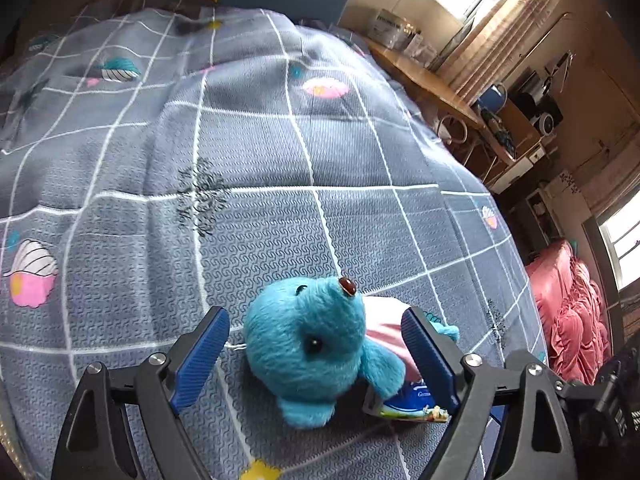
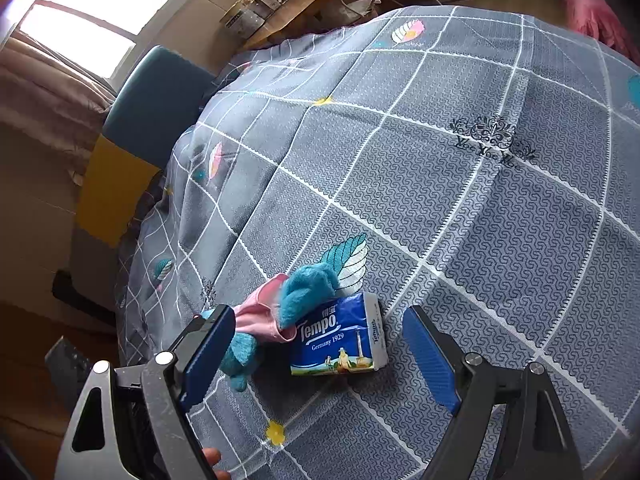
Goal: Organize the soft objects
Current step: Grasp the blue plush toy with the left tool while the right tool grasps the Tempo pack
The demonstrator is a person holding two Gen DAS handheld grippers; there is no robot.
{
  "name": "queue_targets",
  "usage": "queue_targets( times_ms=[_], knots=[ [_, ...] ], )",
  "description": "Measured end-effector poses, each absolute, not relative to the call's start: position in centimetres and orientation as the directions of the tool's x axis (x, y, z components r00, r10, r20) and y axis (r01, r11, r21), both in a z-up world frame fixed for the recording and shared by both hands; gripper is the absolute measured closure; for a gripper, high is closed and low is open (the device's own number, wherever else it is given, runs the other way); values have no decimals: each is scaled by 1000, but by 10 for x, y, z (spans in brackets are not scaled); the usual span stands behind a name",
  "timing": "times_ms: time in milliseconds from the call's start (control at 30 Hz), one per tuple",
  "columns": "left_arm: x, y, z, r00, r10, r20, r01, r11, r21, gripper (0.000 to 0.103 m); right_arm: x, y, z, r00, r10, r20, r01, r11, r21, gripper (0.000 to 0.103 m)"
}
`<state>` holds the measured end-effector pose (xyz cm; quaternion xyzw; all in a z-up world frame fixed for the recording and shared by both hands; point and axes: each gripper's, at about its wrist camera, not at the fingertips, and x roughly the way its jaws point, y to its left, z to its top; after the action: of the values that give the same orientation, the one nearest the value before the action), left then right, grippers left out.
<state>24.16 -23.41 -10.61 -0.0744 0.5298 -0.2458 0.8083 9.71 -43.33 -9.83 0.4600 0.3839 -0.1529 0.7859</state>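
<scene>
On a bed spread with a grey grid-patterned quilt (image 1: 280, 152), two hand-held claws close in on a small pile of soft things. The left claw (image 1: 316, 356) stands wide open around a blue plush toy (image 1: 304, 344), its blue pads either side of the toy's head and touching neither cheek as far as I can tell. The right claw (image 2: 320, 356) is open too, spread around a blue Tempo tissue pack (image 2: 340, 340) that lies flat on the quilt.

The risk sits in the overlap. The toy's limb and pink garment (image 2: 264, 316) drape over the near corner of the tissue pack, so lifting either item may drag the other along or tip it off. The plush head is round and springy; a squeeze too near its front could let it pop out of the pads. The quilt is loose and may bunch into a closing claw. The two claws also work just beside each other and could knock together.
</scene>
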Motion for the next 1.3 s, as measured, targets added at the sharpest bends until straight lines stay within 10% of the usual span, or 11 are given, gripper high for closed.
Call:
queue_targets(
  times_ms=[100,300,867,1300],
  knots=[
    [244,-245,-115,278,-467,-839,325,868,-376,15,99,-432,-100,656,119,-745,590,534,605,17],
    [241,-234,-116,289,-489,-823,345,855,-386,51,103,-431,-104,642,102,-760,604,543,584,17],
    [189,-156,-56,417,-467,-780,379,869,-318,53,131,-414,-120,494,7,-870,611,709,353,20],
    [121,-115,-25,438,-489,-755,503,829,-244,53,173,-359,-128,340,-40,-939,-117,990,-84,0]
  ],
)
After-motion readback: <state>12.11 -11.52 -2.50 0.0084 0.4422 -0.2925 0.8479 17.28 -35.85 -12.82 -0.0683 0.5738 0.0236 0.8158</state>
